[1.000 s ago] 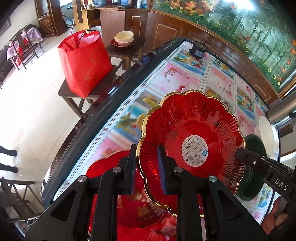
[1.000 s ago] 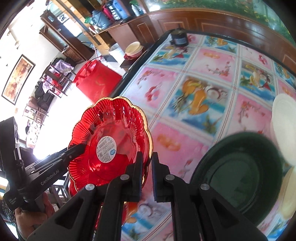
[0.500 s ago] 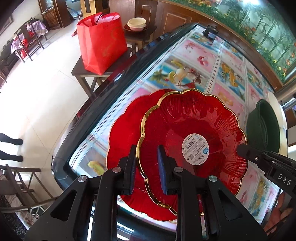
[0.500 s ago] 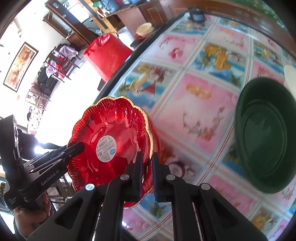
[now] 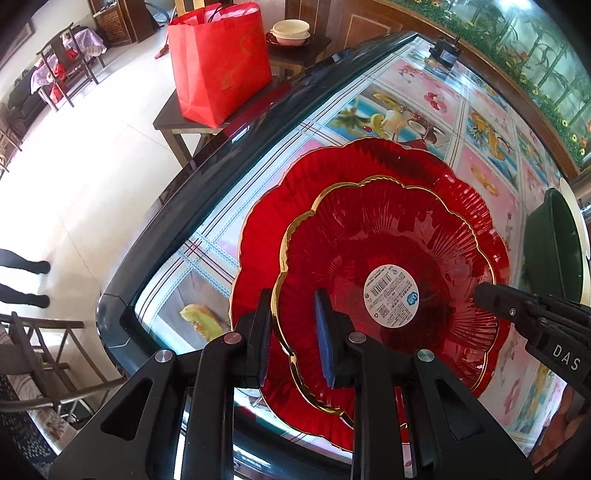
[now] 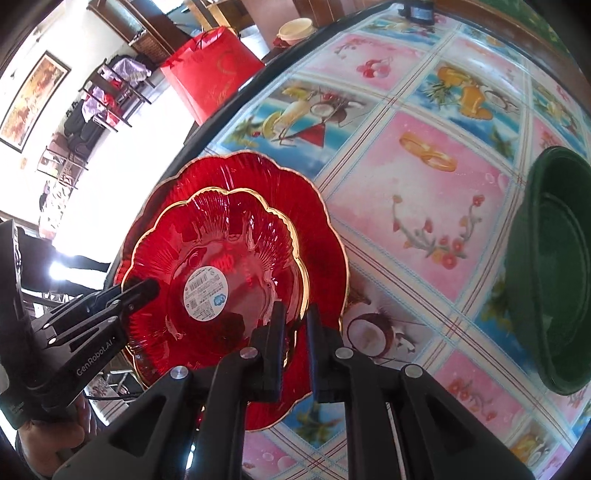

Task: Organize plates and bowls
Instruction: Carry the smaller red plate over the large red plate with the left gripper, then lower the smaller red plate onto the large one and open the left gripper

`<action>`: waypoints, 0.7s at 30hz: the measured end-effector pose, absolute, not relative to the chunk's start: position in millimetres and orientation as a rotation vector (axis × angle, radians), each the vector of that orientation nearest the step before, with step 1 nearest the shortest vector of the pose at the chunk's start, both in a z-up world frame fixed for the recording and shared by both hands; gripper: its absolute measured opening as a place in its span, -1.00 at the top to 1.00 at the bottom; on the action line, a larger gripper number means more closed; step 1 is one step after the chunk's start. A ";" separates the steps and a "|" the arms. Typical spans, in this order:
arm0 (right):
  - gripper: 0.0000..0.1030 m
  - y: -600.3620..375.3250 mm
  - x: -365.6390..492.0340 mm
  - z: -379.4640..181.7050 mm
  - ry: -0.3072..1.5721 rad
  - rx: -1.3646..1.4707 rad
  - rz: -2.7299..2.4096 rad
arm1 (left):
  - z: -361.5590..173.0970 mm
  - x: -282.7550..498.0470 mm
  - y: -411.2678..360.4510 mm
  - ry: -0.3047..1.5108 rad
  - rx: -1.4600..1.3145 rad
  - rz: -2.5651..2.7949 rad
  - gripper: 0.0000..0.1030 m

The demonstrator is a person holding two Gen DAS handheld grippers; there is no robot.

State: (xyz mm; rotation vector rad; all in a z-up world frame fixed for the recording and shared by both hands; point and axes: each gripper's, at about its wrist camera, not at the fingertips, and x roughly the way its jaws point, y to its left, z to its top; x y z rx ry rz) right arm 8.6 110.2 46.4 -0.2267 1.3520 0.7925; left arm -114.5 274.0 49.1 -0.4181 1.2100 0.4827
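Gold-rimmed red plate (image 5: 388,251), green bowl (image 6: 550,269), fruit-print tablecloth (image 6: 417,122)

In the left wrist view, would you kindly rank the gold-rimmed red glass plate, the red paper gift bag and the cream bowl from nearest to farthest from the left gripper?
1. Gold-rimmed red glass plate: its rim sits between the left gripper's fingers.
2. Red paper gift bag: on the low stool beyond the table's left edge.
3. Cream bowl: on the side table behind the bag.
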 end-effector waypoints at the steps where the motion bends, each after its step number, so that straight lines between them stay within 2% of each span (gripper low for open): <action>1: 0.80 110.7 9.0 45.6 1.352 -0.228 0.792 | 49.5 -114.2 273.1 1.205 -0.408 0.487 0.58; 13: 0.75 115.5 2.1 46.1 1.299 -0.314 0.769 | 48.7 -114.4 260.5 1.146 -0.329 0.531 0.56; 21: 0.74 116.2 0.2 49.9 1.295 -0.332 0.753 | 47.4 -113.1 253.0 1.114 -0.298 0.560 0.43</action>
